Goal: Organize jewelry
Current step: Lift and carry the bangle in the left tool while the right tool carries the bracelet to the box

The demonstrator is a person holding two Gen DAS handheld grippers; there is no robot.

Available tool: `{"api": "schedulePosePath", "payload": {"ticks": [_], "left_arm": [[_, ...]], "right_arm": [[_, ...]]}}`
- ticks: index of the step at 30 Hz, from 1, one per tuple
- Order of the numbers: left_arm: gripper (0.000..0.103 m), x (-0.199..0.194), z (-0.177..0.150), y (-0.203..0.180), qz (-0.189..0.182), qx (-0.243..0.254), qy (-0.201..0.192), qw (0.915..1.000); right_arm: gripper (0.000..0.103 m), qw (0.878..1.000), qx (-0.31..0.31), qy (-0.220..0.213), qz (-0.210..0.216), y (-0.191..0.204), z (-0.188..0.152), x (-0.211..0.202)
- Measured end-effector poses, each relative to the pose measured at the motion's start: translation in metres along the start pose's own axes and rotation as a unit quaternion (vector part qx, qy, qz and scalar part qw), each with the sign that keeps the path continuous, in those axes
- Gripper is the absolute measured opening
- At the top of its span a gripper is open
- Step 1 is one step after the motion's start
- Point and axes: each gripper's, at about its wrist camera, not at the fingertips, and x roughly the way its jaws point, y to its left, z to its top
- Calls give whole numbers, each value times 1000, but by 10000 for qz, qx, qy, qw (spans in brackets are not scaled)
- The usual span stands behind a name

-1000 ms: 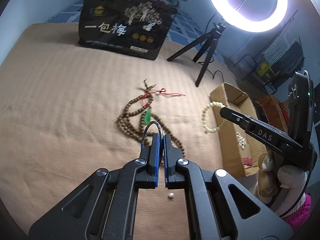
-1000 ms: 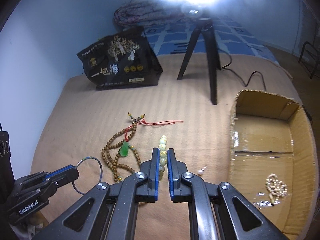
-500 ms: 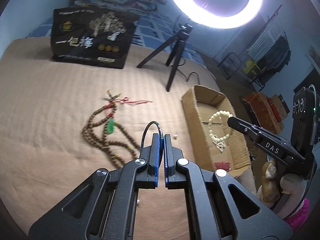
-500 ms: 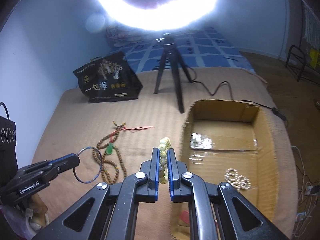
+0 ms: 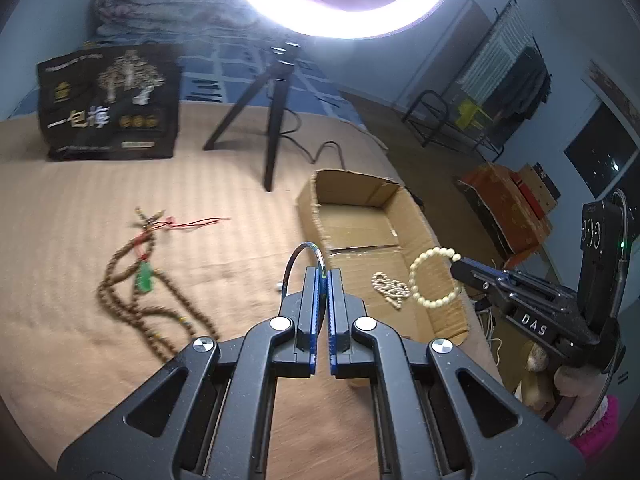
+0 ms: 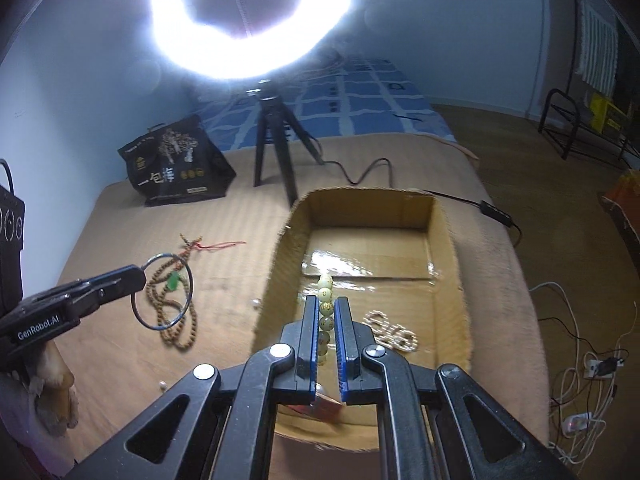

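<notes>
My left gripper (image 5: 324, 276) had its jaws clenched on a thin dark bangle (image 5: 298, 254), mid-frame | my right gripper (image 6: 329, 308) gripped a pale bead bracelet (image 6: 325, 294) above the cardboard box (image 6: 448, 248), frame centre | white bead string (image 6: 390, 330) lay inside, lower right | brown bead necklace (image 5: 132, 280) lay left on the tan bed cover (image 5: 80, 208).

Green pendant (image 5: 145, 280), blue-checked bedsheet (image 6: 360, 96)

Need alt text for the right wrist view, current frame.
The right gripper, shut on a pale bead bracelet, hangs over an open cardboard box holding a small white bead string. At left, the left gripper holds a thin bangle above a brown bead necklace on a tan blanket.
</notes>
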Motion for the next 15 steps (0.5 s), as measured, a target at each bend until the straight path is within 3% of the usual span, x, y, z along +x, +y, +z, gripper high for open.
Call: {"api": "schedulePosePath", "payload": {"ticks": [15], "left_arm": [[1, 67, 18, -52, -138, 183, 281, 9993]], "right_arm": [[5, 9997, 103, 196, -93, -38, -16, 0]]}}
